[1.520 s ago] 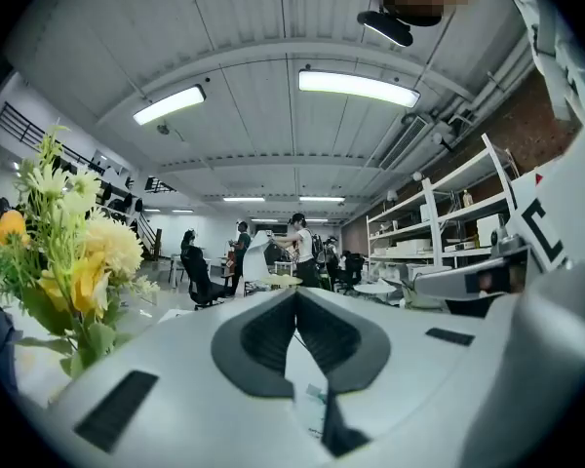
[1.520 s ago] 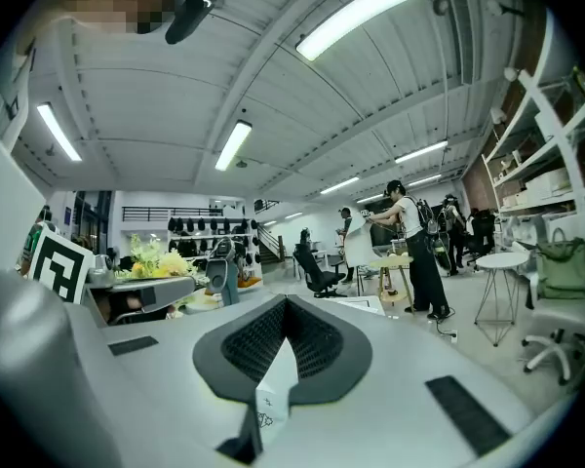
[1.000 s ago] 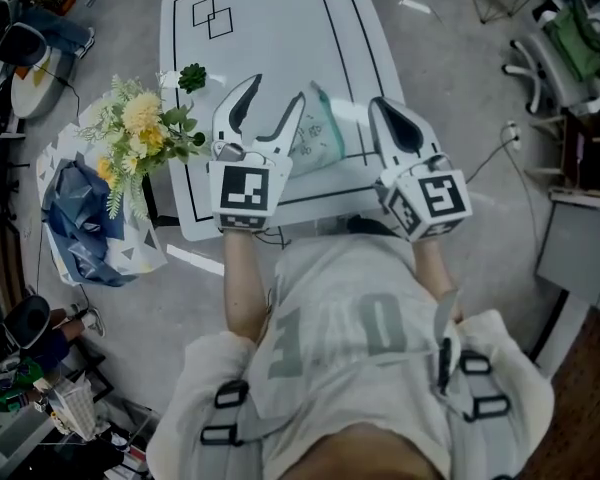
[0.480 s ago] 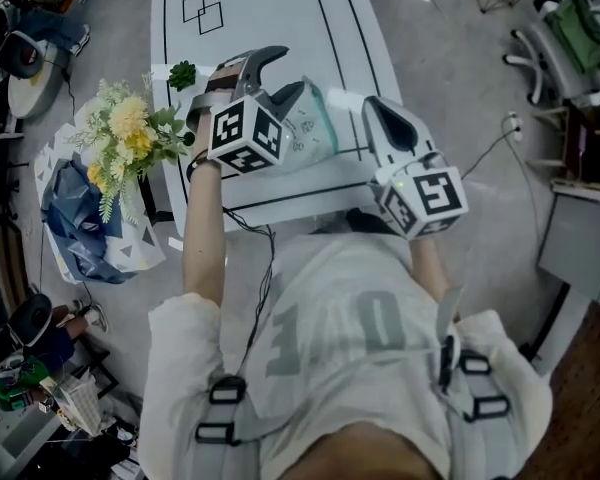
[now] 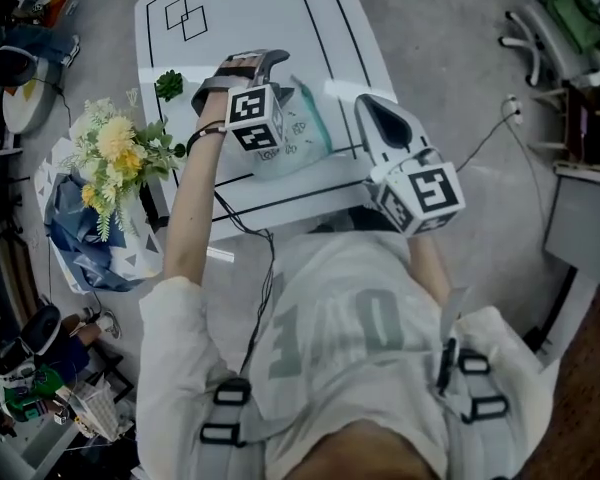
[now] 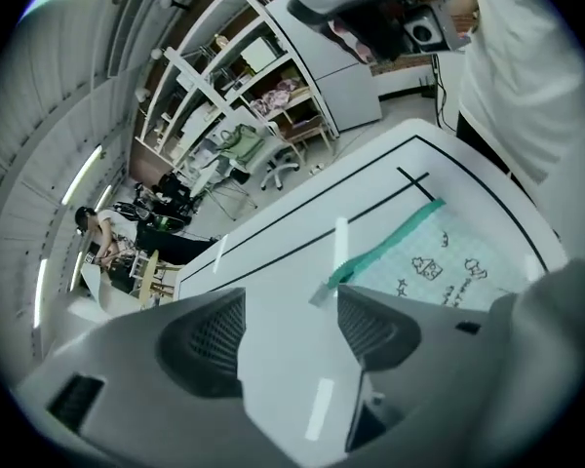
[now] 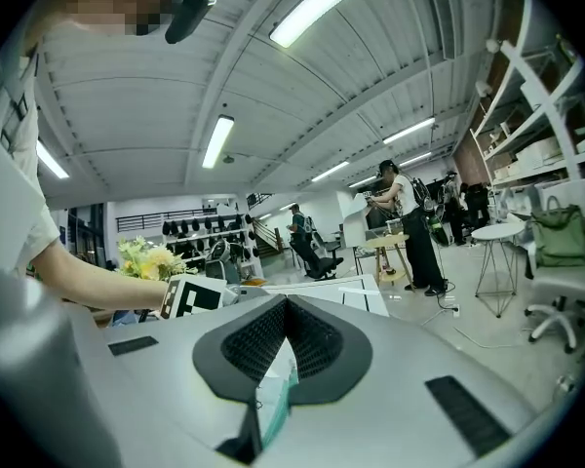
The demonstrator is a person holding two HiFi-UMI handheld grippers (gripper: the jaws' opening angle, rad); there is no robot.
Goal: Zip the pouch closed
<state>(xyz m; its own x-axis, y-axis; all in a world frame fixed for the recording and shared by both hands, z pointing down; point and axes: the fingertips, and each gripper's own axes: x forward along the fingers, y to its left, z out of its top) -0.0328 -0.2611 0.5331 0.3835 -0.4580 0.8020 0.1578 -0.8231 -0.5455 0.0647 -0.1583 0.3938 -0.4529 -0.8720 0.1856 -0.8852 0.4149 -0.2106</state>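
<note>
A clear printed pouch (image 5: 302, 133) with a teal zip strip (image 6: 390, 237) lies flat on the white table (image 5: 250, 8). Its zip pull (image 6: 322, 292) sits at the strip's near end. My left gripper (image 5: 275, 76) points steeply down over that end. Its jaws are opening, and the pull lies just beyond the right fingertip, untouched by either pad (image 6: 291, 305). My right gripper (image 5: 368, 108) hovers above the table's front right part, beside the pouch. It is shut with nothing in it (image 7: 285, 305); a strip of the pouch shows through the slot under its pads.
A bouquet of yellow and white flowers (image 5: 115, 148) stands off the table's left edge, above a blue bag (image 5: 80, 218) on the floor. A small green plant (image 5: 167, 85) sits on the table's left rim. Black lines mark the tabletop. Chairs, shelves and people fill the room beyond.
My left gripper has rolled over and dropped from beside the pouch down onto its left end, with the jaws spreading wider. The right gripper has barely moved.
</note>
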